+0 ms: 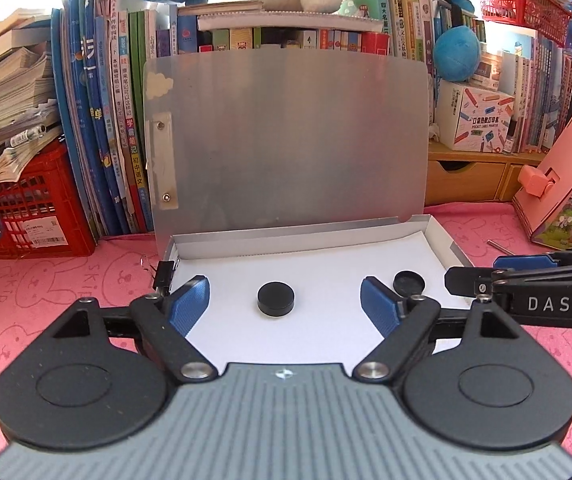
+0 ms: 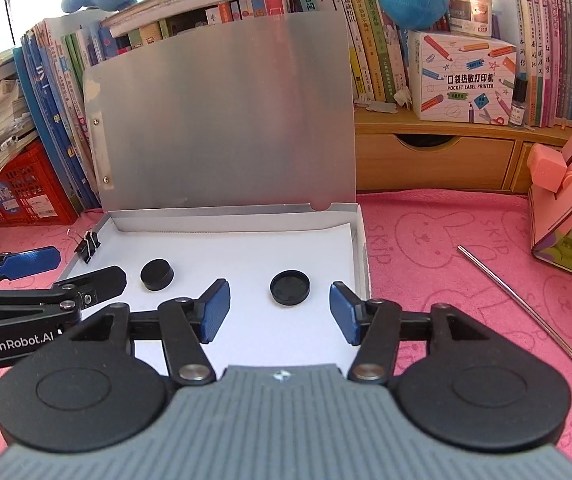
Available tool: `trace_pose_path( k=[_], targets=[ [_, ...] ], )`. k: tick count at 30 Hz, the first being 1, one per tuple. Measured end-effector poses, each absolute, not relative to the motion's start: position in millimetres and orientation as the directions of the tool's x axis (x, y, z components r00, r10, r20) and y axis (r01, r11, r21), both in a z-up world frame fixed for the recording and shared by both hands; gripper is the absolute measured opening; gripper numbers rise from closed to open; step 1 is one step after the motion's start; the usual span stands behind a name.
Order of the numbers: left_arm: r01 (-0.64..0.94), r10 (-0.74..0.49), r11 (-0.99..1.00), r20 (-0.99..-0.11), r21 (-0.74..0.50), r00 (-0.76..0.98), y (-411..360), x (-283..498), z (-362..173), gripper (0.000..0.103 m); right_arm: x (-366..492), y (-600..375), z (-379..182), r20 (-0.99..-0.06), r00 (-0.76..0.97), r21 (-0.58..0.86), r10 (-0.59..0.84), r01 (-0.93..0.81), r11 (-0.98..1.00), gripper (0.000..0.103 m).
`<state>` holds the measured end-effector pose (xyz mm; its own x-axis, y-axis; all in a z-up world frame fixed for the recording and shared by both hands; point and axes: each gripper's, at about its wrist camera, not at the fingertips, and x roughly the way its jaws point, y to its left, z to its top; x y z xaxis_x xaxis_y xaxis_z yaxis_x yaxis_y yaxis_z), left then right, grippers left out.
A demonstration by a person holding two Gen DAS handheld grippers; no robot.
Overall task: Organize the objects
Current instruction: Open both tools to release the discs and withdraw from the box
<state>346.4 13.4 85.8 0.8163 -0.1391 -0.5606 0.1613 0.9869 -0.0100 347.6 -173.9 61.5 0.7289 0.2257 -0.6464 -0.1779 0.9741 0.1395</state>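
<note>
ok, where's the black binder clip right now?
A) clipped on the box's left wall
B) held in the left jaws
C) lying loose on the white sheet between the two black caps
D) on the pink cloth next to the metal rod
A: the binder clip sits on the left wall of the open box, up near its far corner, clear of both black caps and of both sets of jaws.

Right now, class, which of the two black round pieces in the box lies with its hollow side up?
The black cap near the box's right wall: its raised rim shows a hollow, while the black puck is solid-topped.
</note>
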Motion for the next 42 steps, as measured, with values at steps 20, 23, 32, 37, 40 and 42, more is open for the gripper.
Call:
trace_pose_path(
  k=[20,23,32,37,40,42],
  targets=[
    [0.274,-0.27,0.96,-0.408,-0.049,0.872,21.9,170.2,114.3,0.096,209.4,-192.0,84.2,-0.544,0.779,0.146,0.312,-0.279,0.949,0.079],
    [0.294,-0.297,0.954,-0.375,-0.066,0.878,22.3,143.2,115.3,0.097,191.1,-195.5,84.1,-0.537,0.783,0.142,0.315,-0.284,0.948,0.08],
    [0.298,-0.307,0.951,-0.34,-0.078,0.889,23.6,80.9,101.0,0.097,138.0,-203.4,69.8,-0.515,0.808,0.1,0.285,-0.274,0.957,0.08],
    [0.28,-0.284,0.958,-0.351,-0.061,0.892,26.7,57.1,85.8,0.097,113.9,-206.4,63.8,-0.502,0.815,0.099,0.289,-0.278,0.955,0.08],
    [0.266,-0.272,0.962,-0.36,-0.068,0.893,31.1,46.9,77.0,0.098,100.0,-203.2,59.6,-0.496,0.823,0.059,0.276,-0.285,0.957,0.08],
    [0.257,-0.268,0.963,-0.367,-0.08,0.891,34.1,42.0,70.9,0.098,91.4,-201.4,56.5,-0.491,0.828,0.039,0.269,-0.288,0.957,0.08]
  ],
)
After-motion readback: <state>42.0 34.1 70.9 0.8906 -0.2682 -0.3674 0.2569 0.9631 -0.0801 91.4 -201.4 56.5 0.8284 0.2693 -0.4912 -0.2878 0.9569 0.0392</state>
